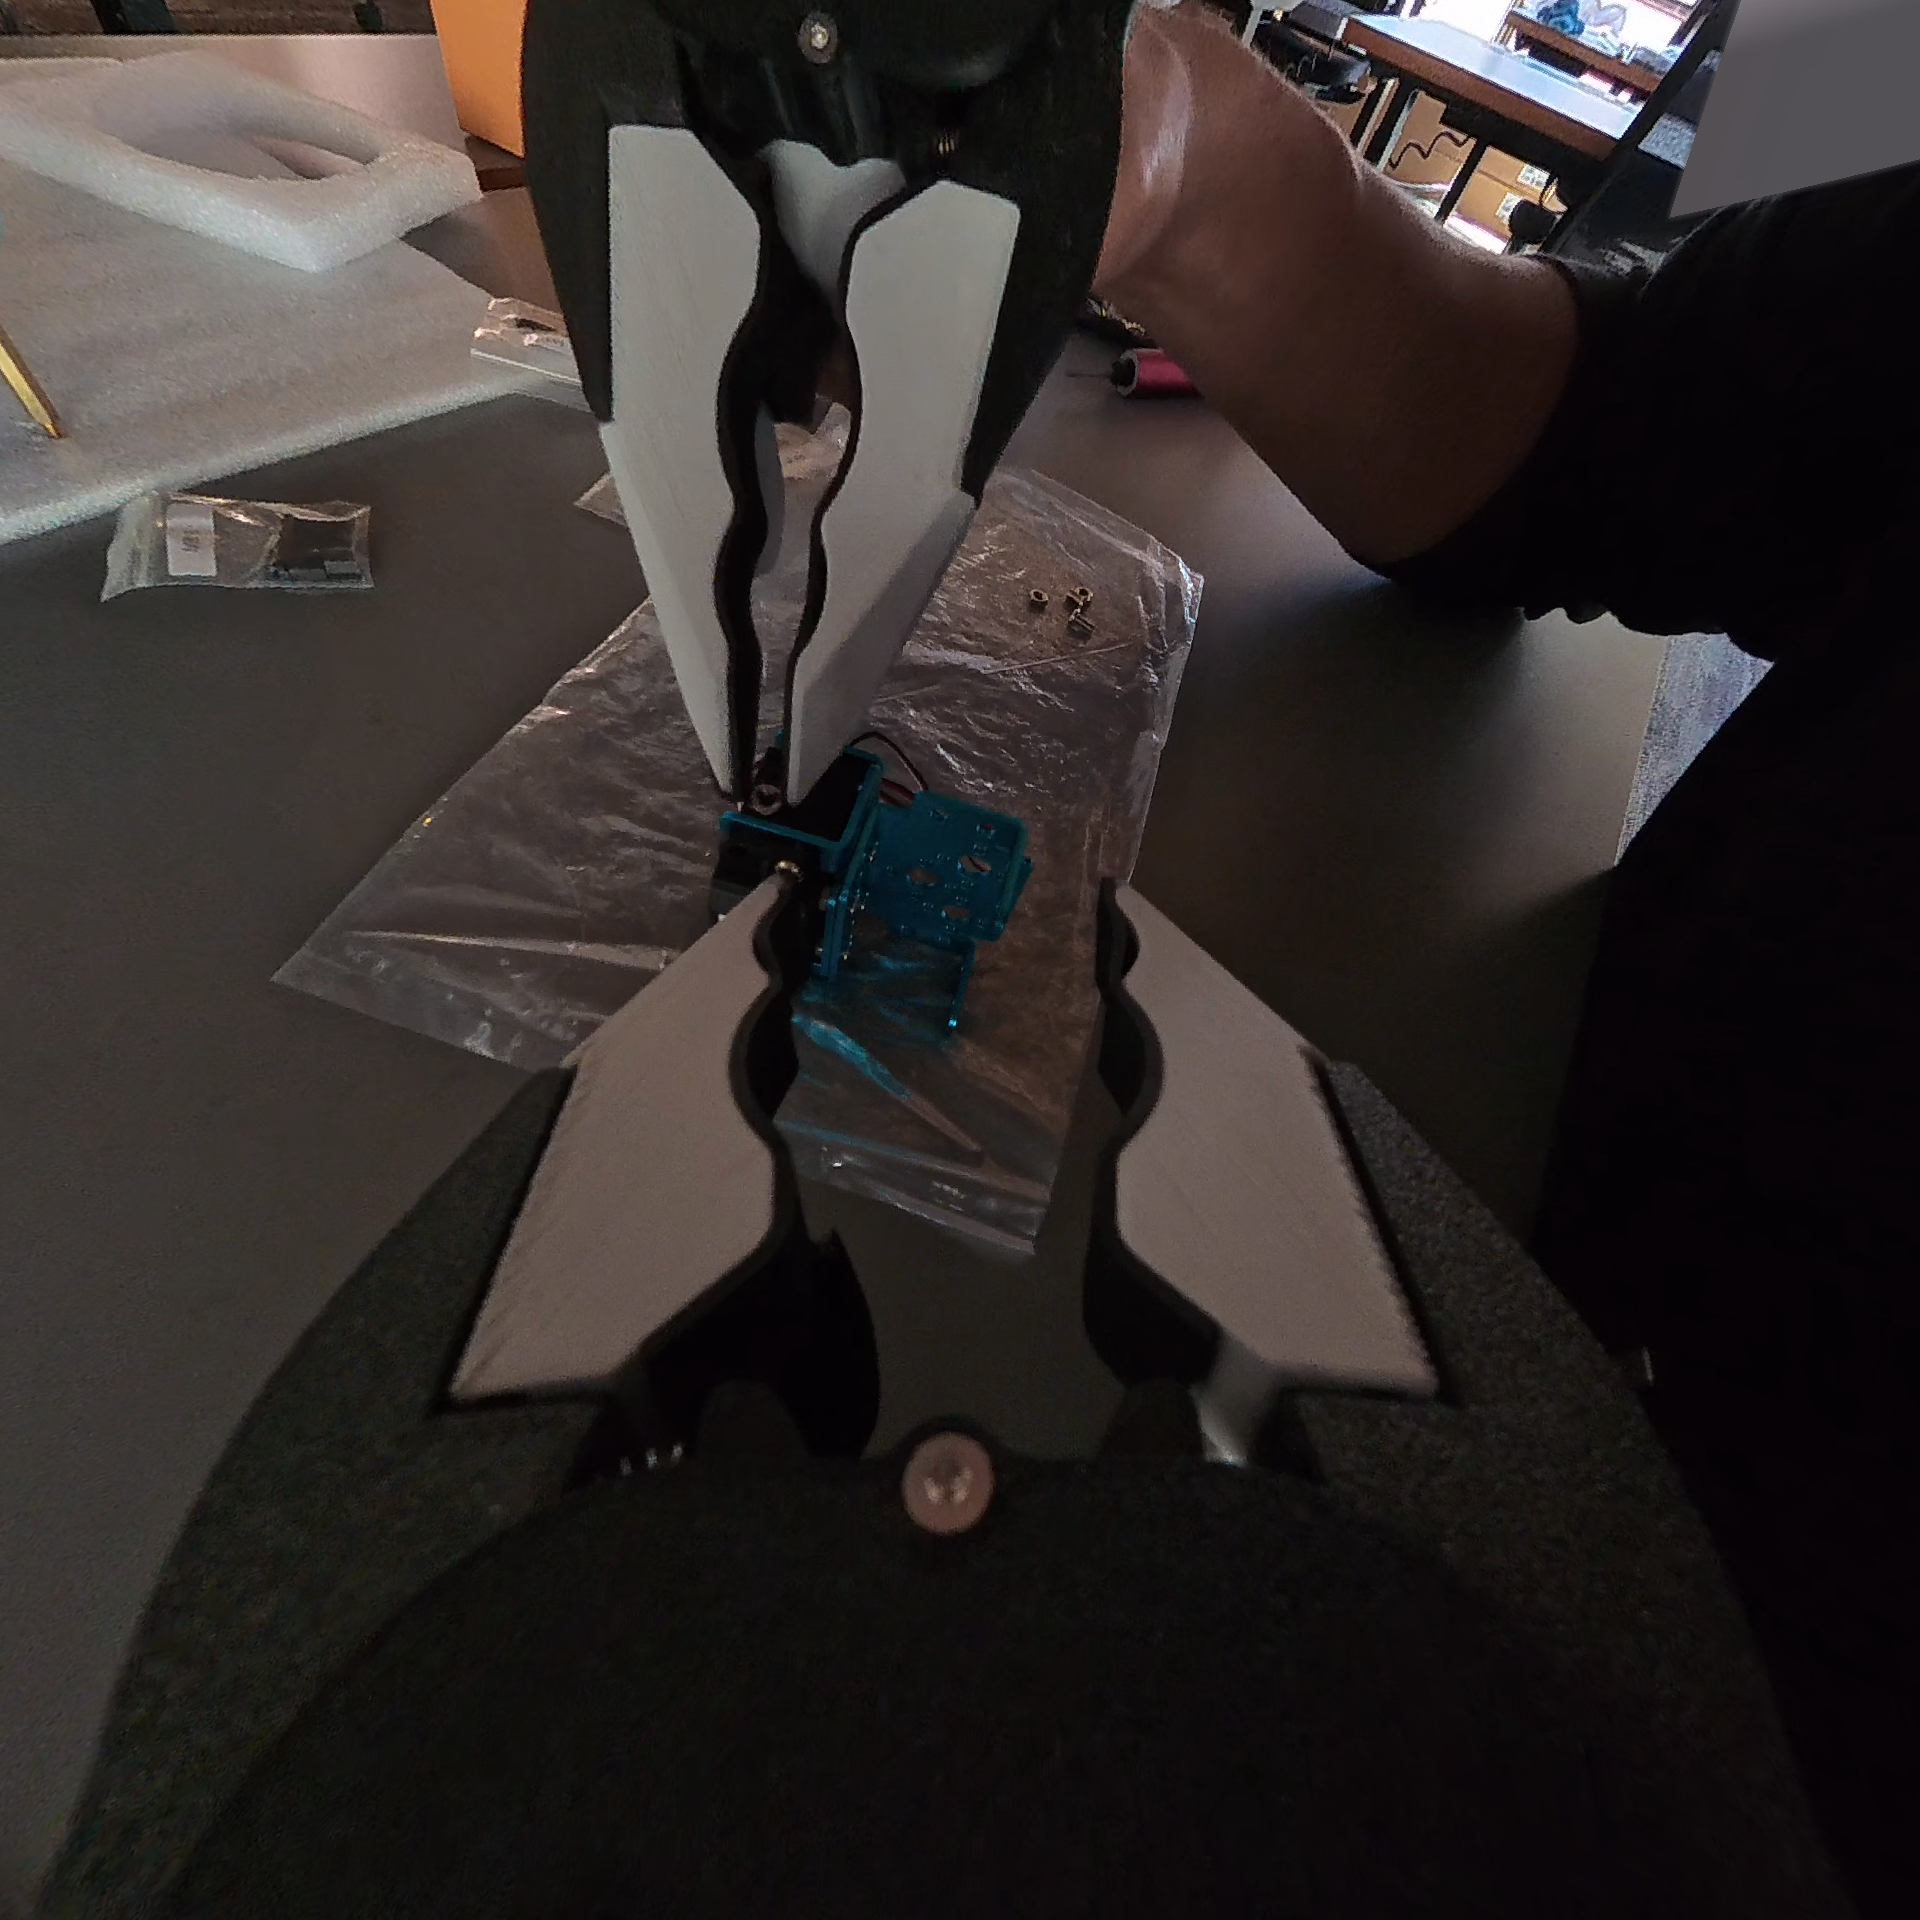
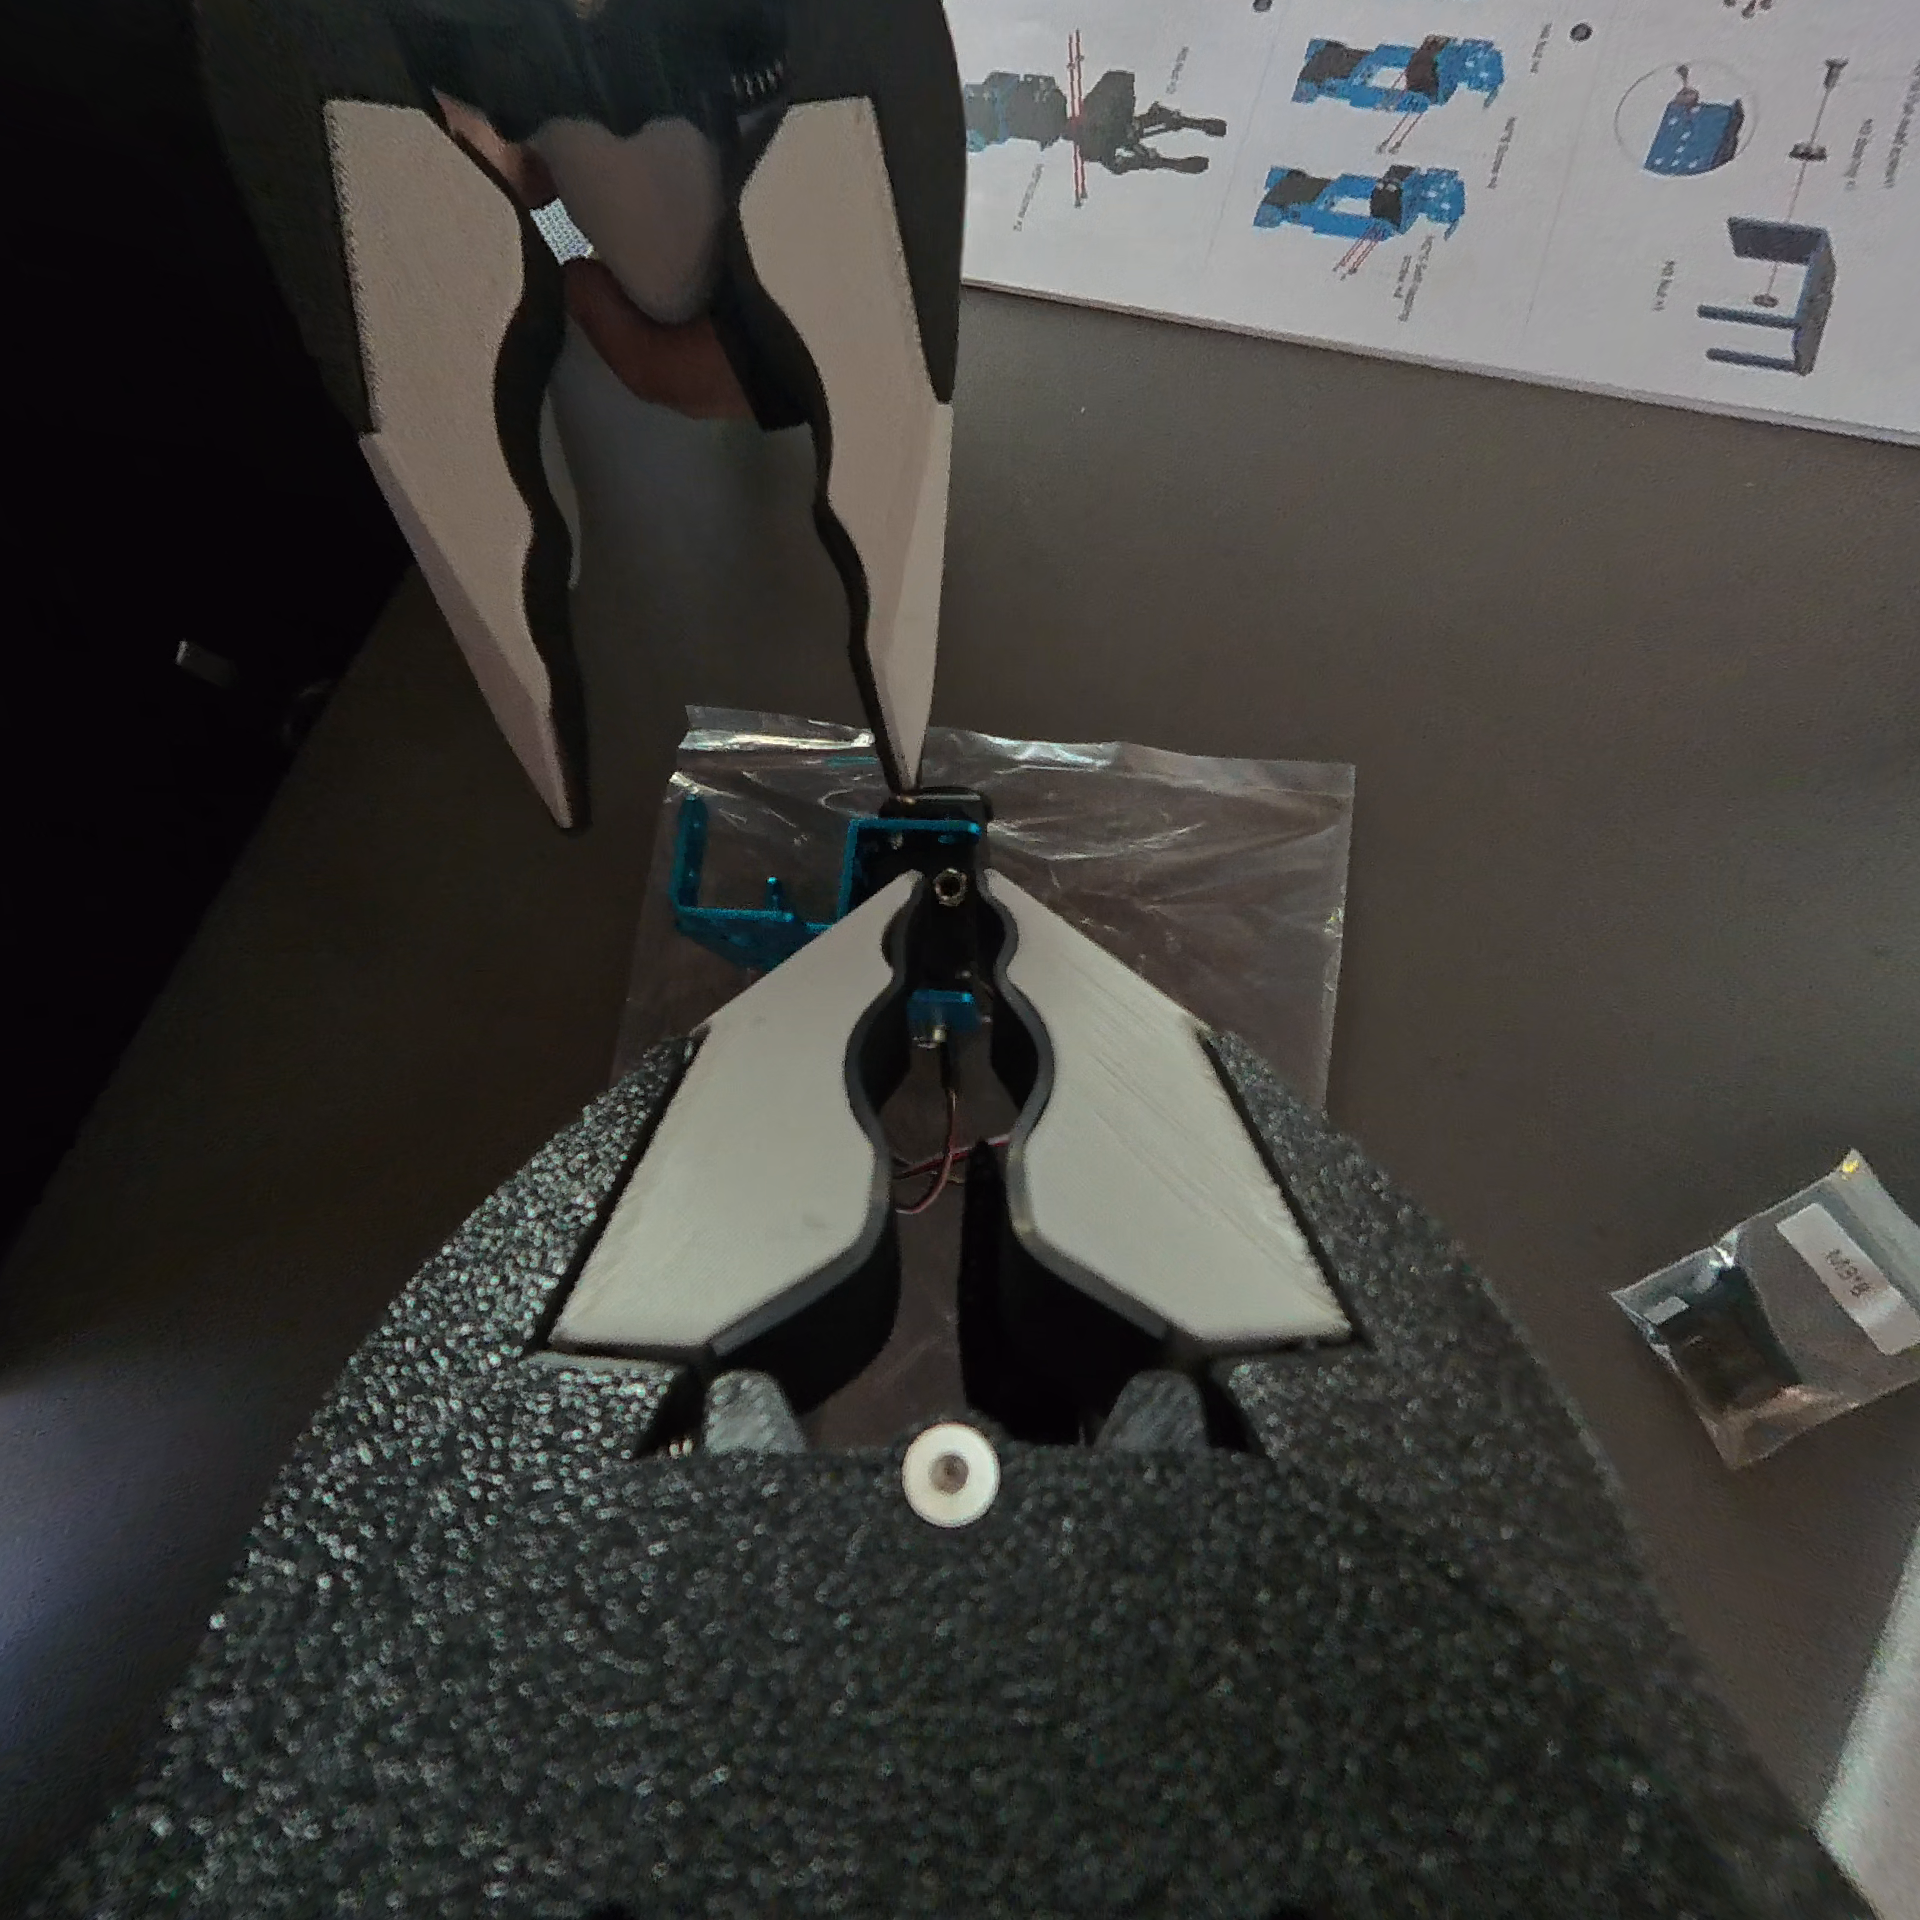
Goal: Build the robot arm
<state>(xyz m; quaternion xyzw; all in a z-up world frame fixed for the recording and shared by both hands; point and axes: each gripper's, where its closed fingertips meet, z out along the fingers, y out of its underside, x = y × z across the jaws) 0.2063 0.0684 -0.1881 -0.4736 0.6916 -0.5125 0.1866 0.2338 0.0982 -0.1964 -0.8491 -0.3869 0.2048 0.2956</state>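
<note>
A blue metal bracket (image 1: pixel 935 873) with a black servo (image 1: pixel 842 795) mounted in it lies on a clear plastic bag (image 1: pixel 520 883) on the dark table. My right gripper (image 2: pixel 951 878) is shut on the black servo (image 2: pixel 940 945), with a small metal ring showing between its tips. In the left wrist view it comes down from the top (image 1: pixel 762 795). My left gripper (image 1: pixel 940 899) is open over the bracket, and one fingertip (image 1: pixel 769 909) touches the servo end. In the right wrist view the left gripper (image 2: pixel 738 800) hangs open above the bracket (image 2: pixel 727 894).
Several small brass spacers (image 1: pixel 1070 603) lie on the bag's far side. A small bag holding a black part (image 2: pixel 1766 1320) lies to the right. A printed instruction sheet (image 2: pixel 1455 208) lies beyond. White foam (image 1: pixel 208 177) lies far left. A person's forearm (image 1: pixel 1351 343) reaches in.
</note>
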